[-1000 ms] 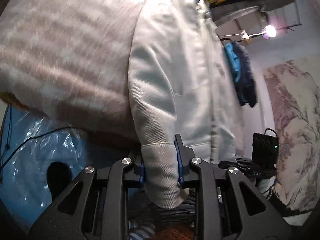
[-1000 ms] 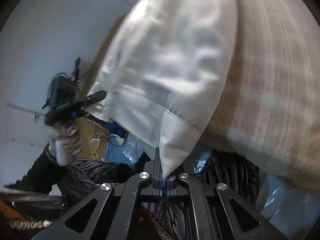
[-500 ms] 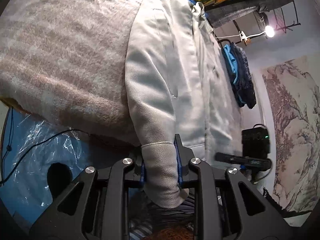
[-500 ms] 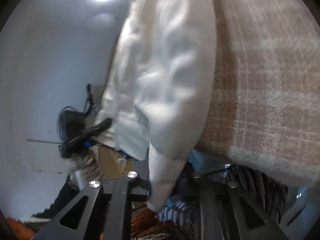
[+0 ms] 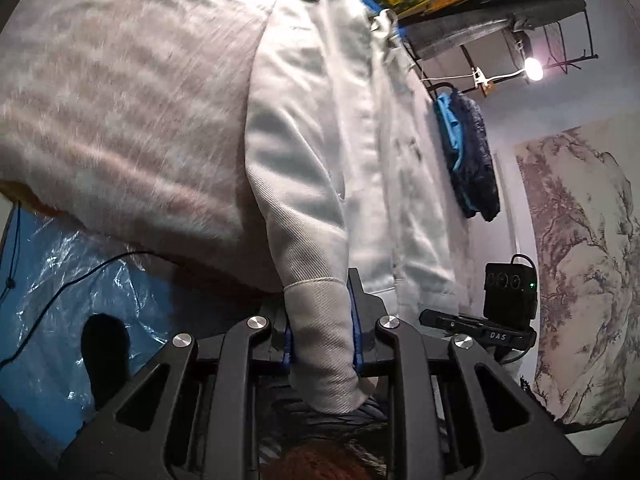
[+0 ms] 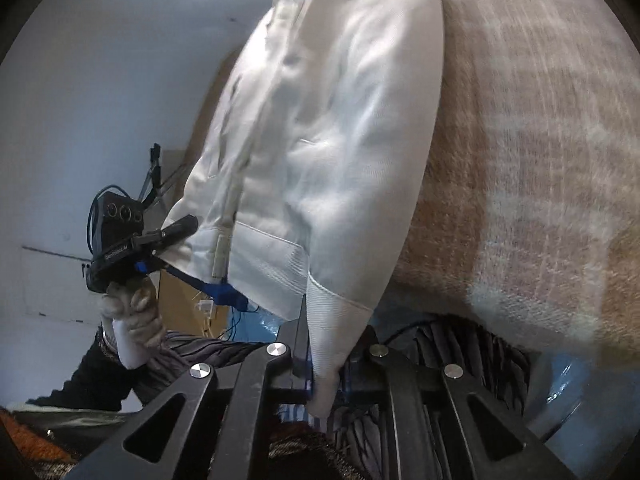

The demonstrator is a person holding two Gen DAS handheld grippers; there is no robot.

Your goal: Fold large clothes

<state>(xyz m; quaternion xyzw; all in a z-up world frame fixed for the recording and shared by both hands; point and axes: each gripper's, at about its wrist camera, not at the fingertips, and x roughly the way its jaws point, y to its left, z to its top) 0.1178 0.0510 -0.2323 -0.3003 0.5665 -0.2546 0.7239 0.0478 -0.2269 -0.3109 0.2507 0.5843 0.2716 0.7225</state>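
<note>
Here, a white twill jacket (image 5: 344,128) lies spread lengthwise on a fuzzy beige-and-cream plaid blanket (image 5: 120,120), its sleeves running down toward the near edge, where both cuffs hang over. The left gripper (image 5: 322,344) is clamped on the left sleeve's ribbed cuff (image 5: 320,332), blue-lined pads pressing the fabric from both sides. The right gripper (image 6: 324,364) has the other cuff (image 6: 336,332) hanging between its black fingers; the cloth touches the left one, but whether the jaws are pinching cannot be told from this view.

The jacket's cloth shows a fine diagonal weave, with a stitched seam where each cuff joins its sleeve, a front placket (image 6: 240,176) running up the middle and a banded hem (image 6: 264,256). Soft creases puff the sleeves. The blanket is brushed and woolly, blurred in both views.

From the right wrist view, the other hand-held gripper appears with its black camera box (image 6: 120,216), held in a pale glove (image 6: 132,312). Crinkled blue plastic sheeting (image 5: 72,264) lies below the blanket's edge. A bare bulb (image 5: 534,68) glows near hanging dark garments (image 5: 472,156).
</note>
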